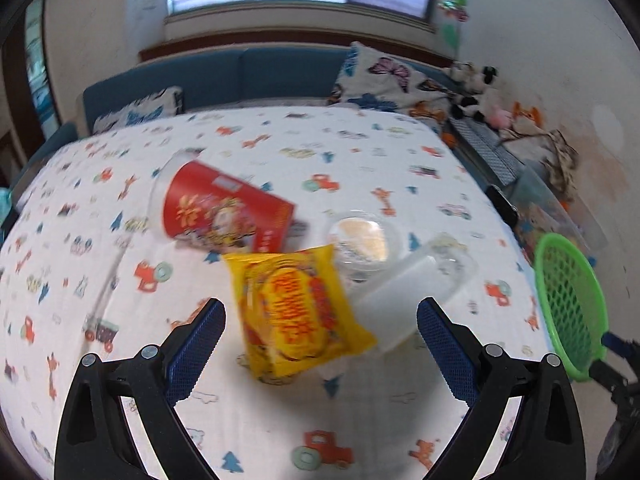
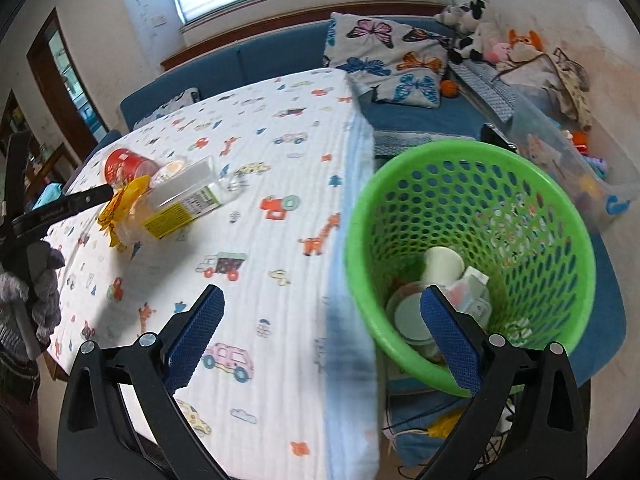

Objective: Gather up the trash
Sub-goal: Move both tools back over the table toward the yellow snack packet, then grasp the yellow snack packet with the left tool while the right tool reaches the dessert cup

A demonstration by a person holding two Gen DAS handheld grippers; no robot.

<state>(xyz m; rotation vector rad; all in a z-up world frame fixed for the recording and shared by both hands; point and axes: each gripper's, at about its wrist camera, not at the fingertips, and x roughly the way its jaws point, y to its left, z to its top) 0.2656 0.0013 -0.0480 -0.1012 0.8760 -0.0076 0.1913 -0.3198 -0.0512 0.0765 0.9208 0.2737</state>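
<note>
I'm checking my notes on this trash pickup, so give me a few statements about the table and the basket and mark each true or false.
1. The left gripper is open, with the yellow snack packet lying between its fingers. True.
2. The green basket is empty. False: it holds a white cup and other trash.
3. The red cup lies on its side. True.
4. The right gripper grips the clear bottle. False: it is open and holds nothing.

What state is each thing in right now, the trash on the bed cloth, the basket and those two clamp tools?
Red cup: on its side.
Yellow snack packet: lying flat, not gripped.
Clear bottle: lying down.
Green basket: upright, some trash inside.
Left gripper: jaws open, around the packet.
Right gripper: jaws open, empty.
</note>
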